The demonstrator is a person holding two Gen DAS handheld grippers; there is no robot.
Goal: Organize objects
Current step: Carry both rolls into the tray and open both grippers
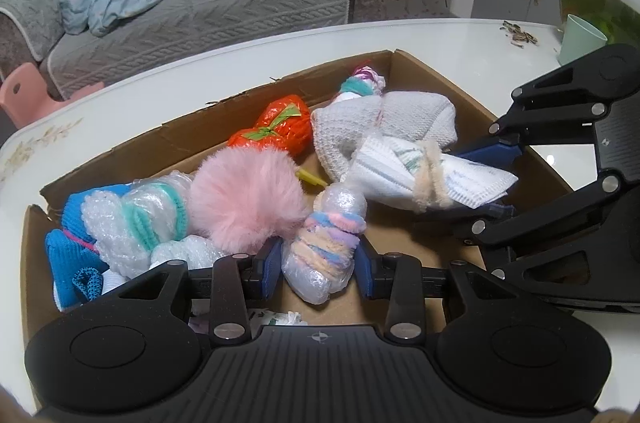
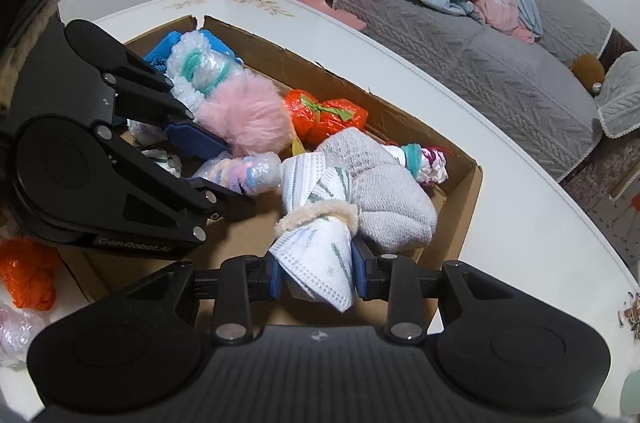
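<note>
Gripping wrapped bundles over the nearly full brown cardboard box [image 1: 168,139], both grippers' jaws are closed, left gripper [image 1: 318,263] on a pastel-yarn plastic bundle [image 1: 320,255], right gripper [image 2: 316,277] on a white cloth bundle [image 2: 316,255], with an orange bundle [image 2: 28,273] outside.

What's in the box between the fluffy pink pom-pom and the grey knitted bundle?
In the left wrist view, a small yellow piece lies between the fluffy pink pom-pom and the grey knitted bundle, with bare cardboard box floor around it.
</note>
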